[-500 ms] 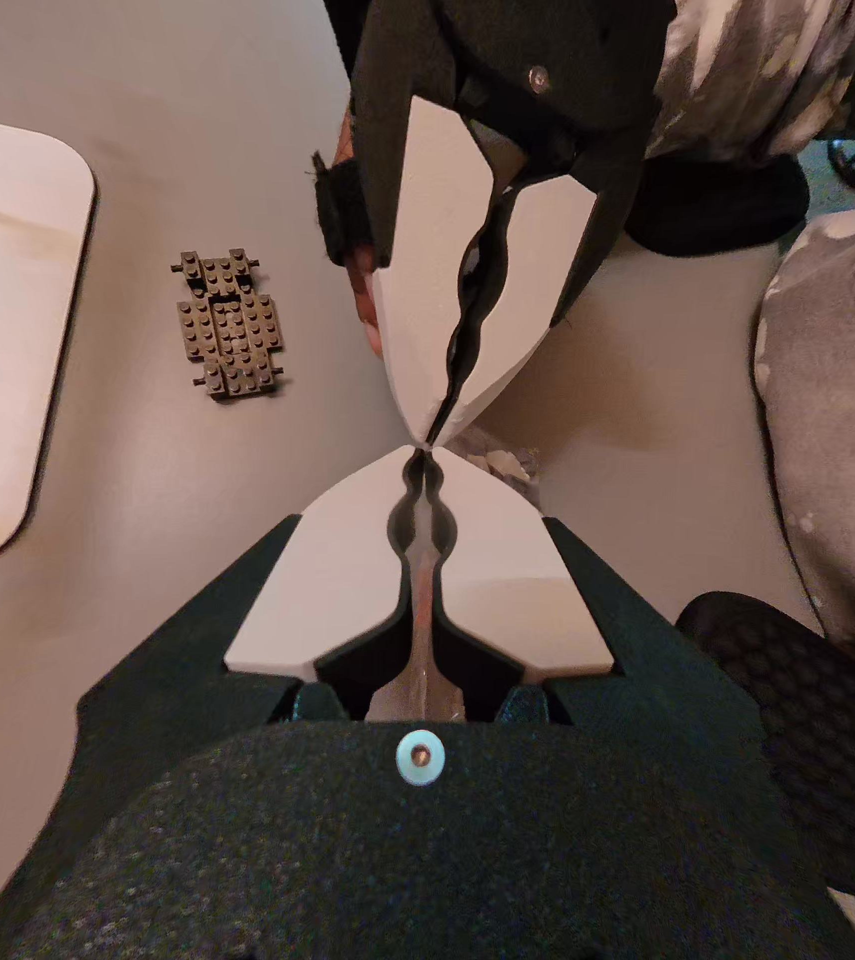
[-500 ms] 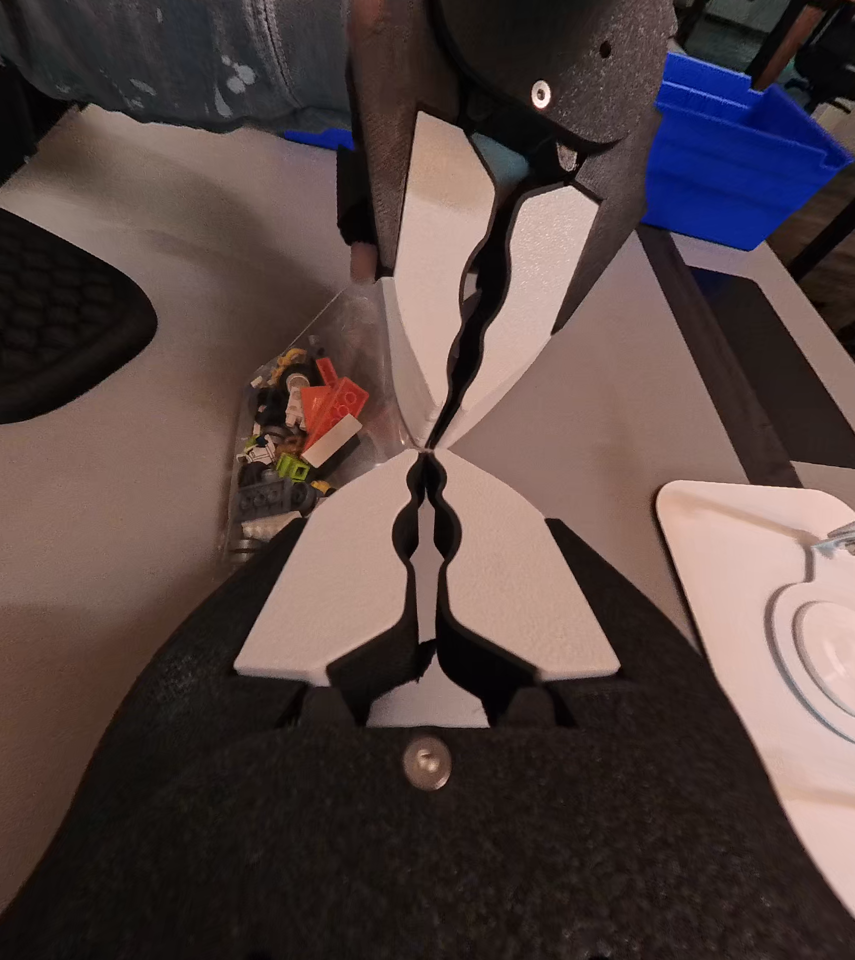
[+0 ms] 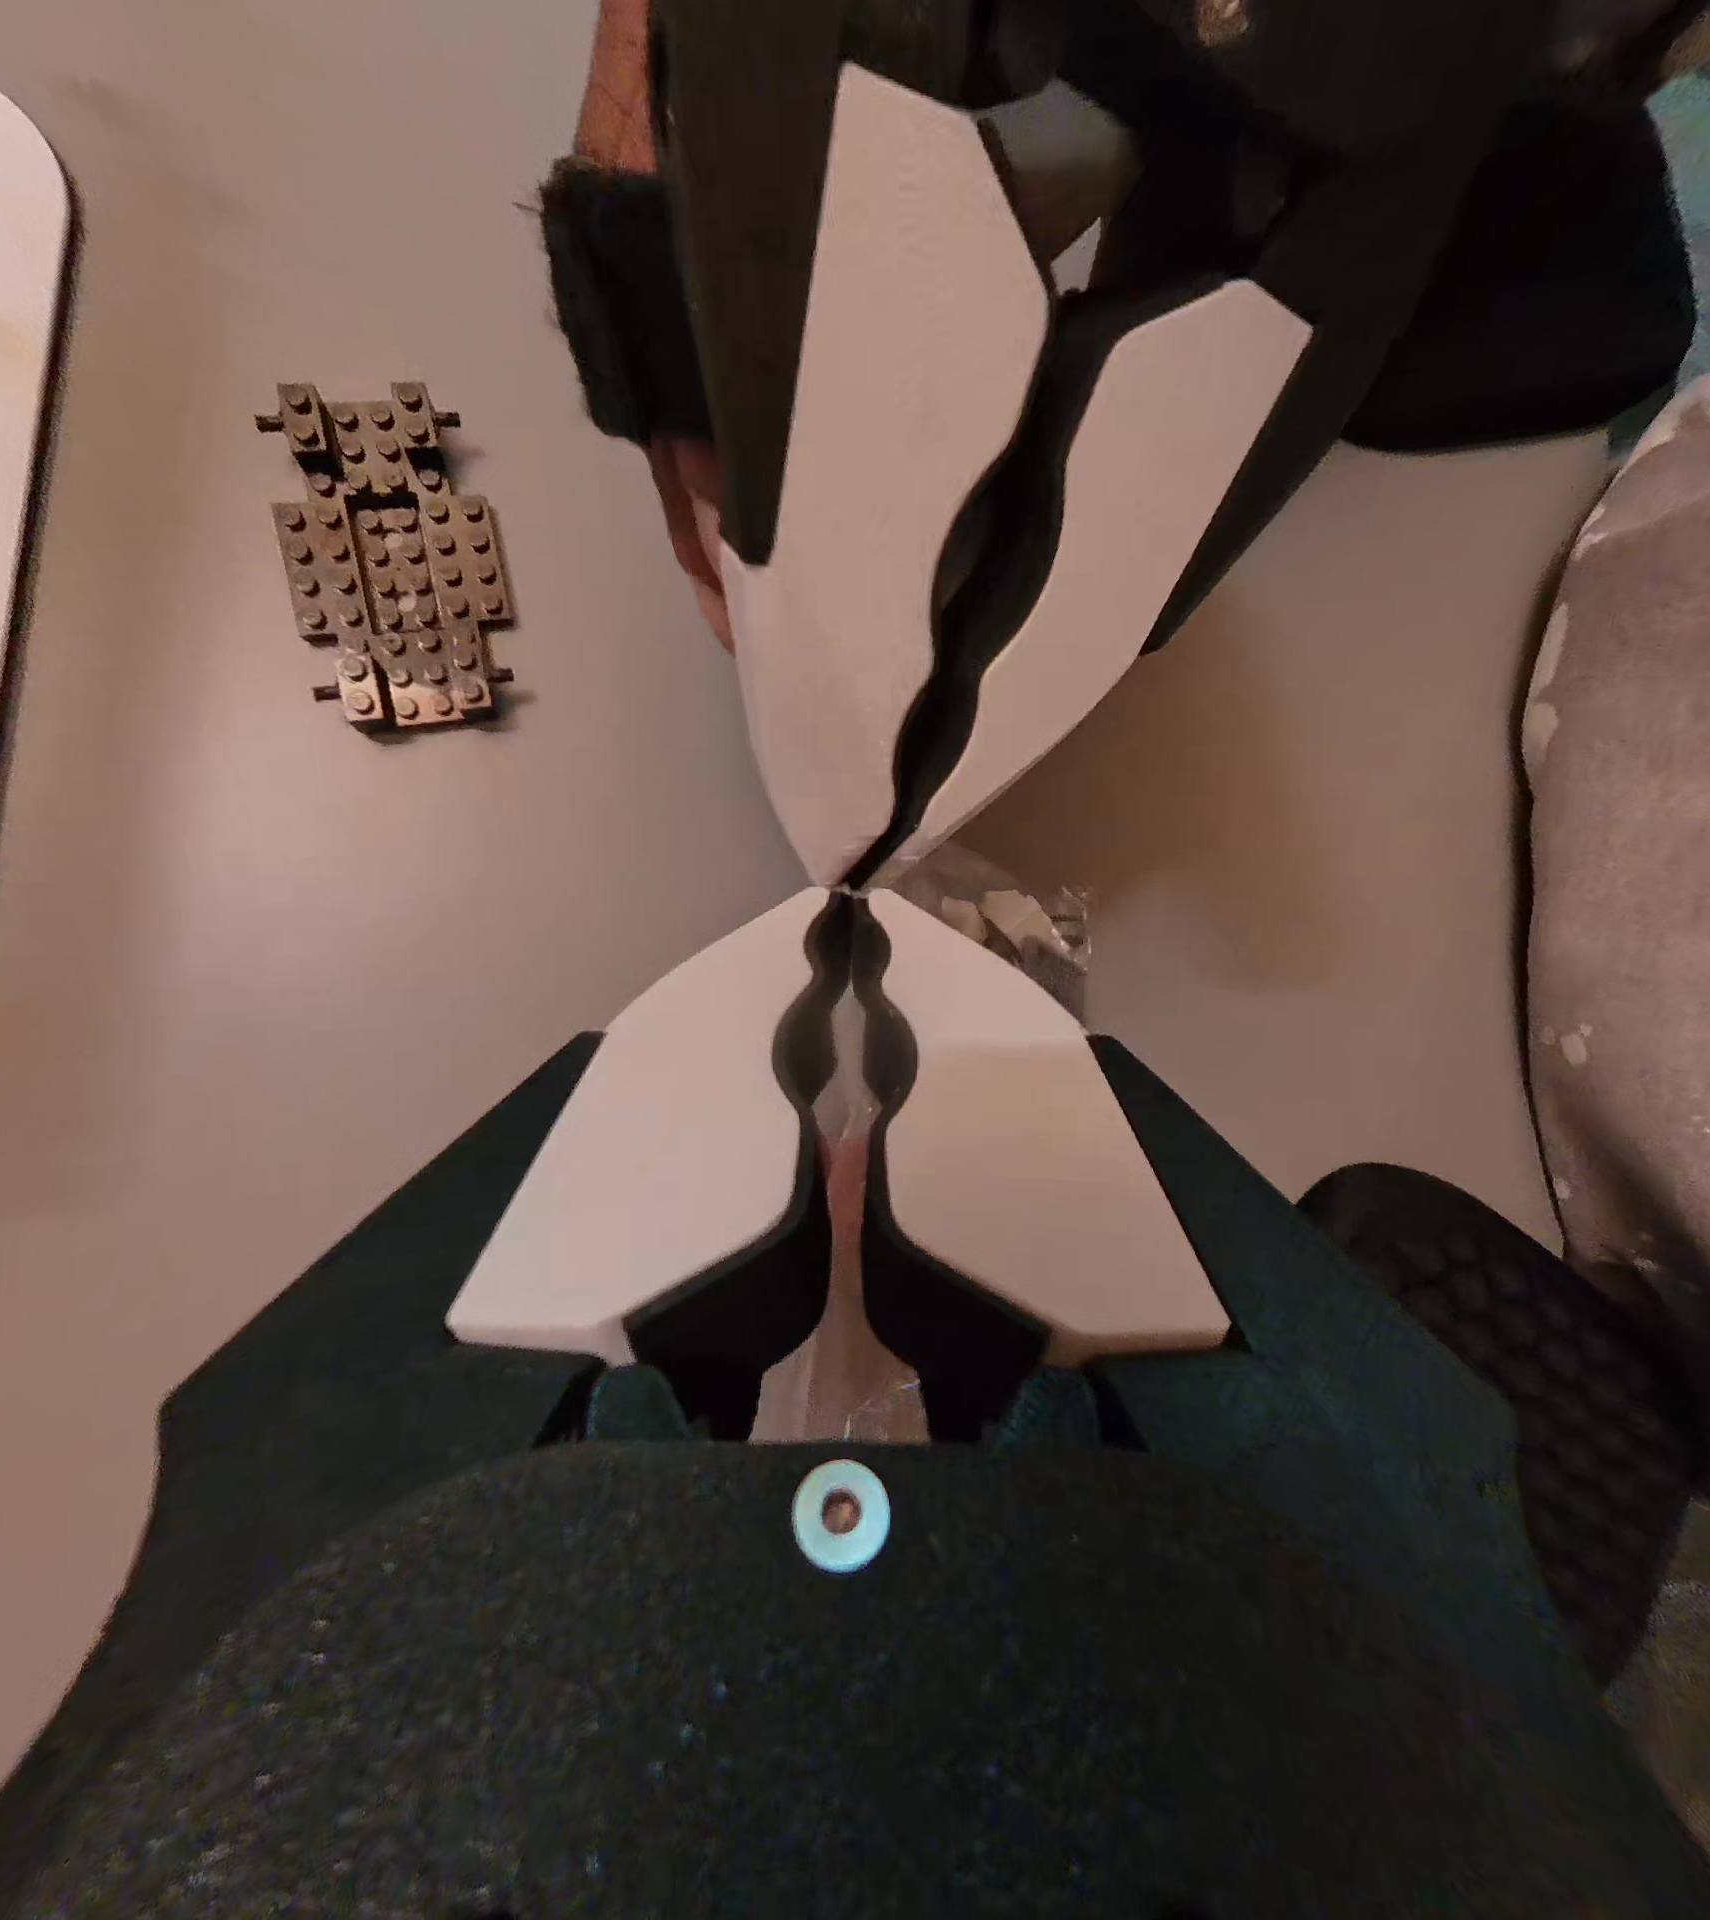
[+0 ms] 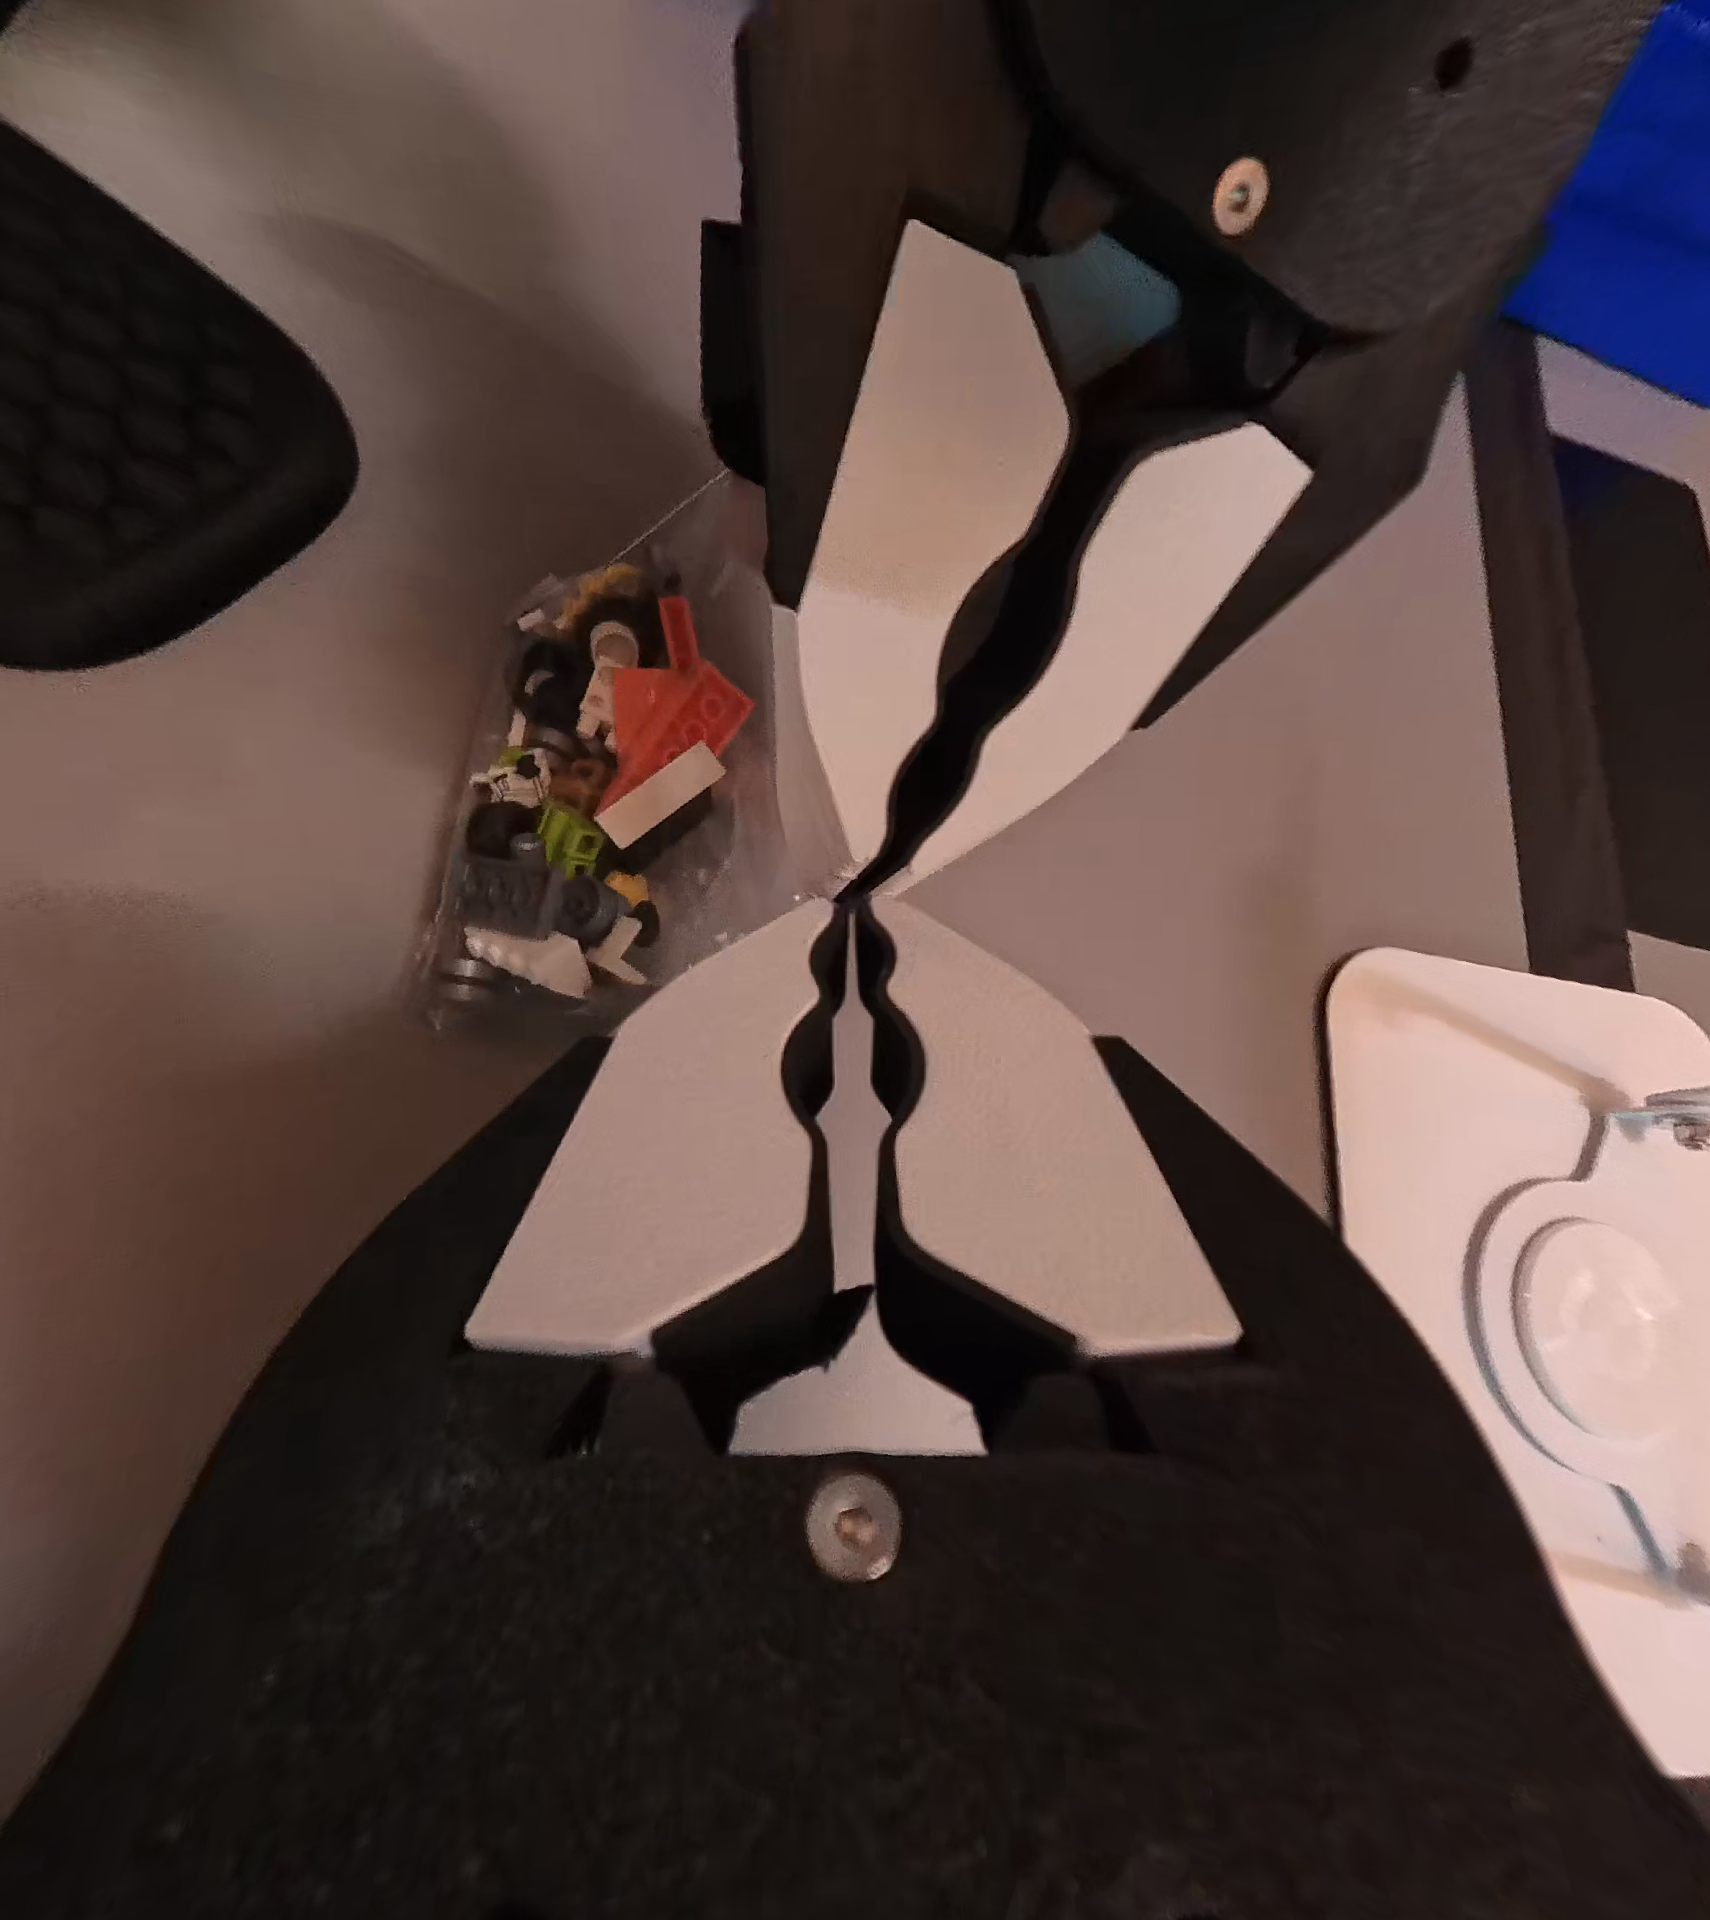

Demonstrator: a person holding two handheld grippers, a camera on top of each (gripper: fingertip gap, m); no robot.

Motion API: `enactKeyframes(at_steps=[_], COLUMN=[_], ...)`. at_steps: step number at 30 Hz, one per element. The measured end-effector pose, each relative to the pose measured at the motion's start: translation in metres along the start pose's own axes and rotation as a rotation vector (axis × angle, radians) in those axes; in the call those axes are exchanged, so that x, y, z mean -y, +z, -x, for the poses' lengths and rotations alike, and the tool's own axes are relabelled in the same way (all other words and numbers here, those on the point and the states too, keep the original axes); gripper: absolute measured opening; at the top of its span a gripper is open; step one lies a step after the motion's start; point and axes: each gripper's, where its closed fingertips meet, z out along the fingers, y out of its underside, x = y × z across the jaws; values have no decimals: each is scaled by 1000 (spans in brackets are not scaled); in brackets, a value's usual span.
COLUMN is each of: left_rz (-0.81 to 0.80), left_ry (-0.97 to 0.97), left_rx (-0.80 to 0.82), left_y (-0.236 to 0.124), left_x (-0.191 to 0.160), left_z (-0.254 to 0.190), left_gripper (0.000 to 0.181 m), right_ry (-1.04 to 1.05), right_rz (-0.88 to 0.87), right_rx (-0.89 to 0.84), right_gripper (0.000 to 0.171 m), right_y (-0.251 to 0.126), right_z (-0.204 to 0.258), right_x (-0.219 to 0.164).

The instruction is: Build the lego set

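**Two tongs tip to tip on a bag of bricks**

Above a grey table (image 3: 311,1039), left tongs (image 3: 846,906) and right tongs (image 4: 856,914) nose to nose, tips touching or very nearly so. Both closed down to a thin wavy slit. Between them, pinched at one corner, a clear bag of bricks (image 4: 602,790).

In the left wrist view, crinkled clear film running back through the slit of the left tongs: a firm hold, by the look of it. In the right wrist view, the film ending right at the closed tips of the right tongs; most likely gripped there too, though only a sliver shows.

From the right tongs, the body of the bag off to the left of the tips, packed with red, white, lime, grey and black pieces. Long side roughly in line with the fingers of the right tongs, tilted a little. From the left tongs, just a glimpse of it beside the tips, on the right. Neither pair nearer than the other: same corner, opposite sides. Probably set up for pulling apart to tear the bag open, with the pull along the line of the two noses.

Well off to the left in the left wrist view, flat on the table: a dark studded car base (image 3: 394,561), untouched. Near the right tongs, a white stand plate (image 4: 1453,1091).
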Motion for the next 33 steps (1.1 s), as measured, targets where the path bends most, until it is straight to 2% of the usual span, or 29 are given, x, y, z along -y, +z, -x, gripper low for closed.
enactKeyframes(at_steps=[3, 7, 13, 19, 24, 33], left_rz=[5, -58, -156, -163, -177, -254], left_ry=[-30, -90, -234, -209, -163, -178], left_rx=[-17, -85, -159, -157, -156, -144], left_y=[-1, -6, -15, -17, -21, -39], left_x=[-1, 1, -5, -9, -5, -14], left_z=[-2, -7, 7, 3, -7, -10], left_gripper=[0, 1, 1, 1, 1, 1], right_ry=[-59, -141, -494, -354, -97, 29], right_rz=[55, 40, 99, -6, -121, -175], right_rx=[-4, -91, -290, -279, -217, -134], right_gripper=[0, 0, 0, 0, 0, 0], right_y=[0, -2, 4, -7, -16, -19], right_z=[2, 3, 21, 21, 13, 37], right_x=[1, 7, 8, 10, 12, -4])
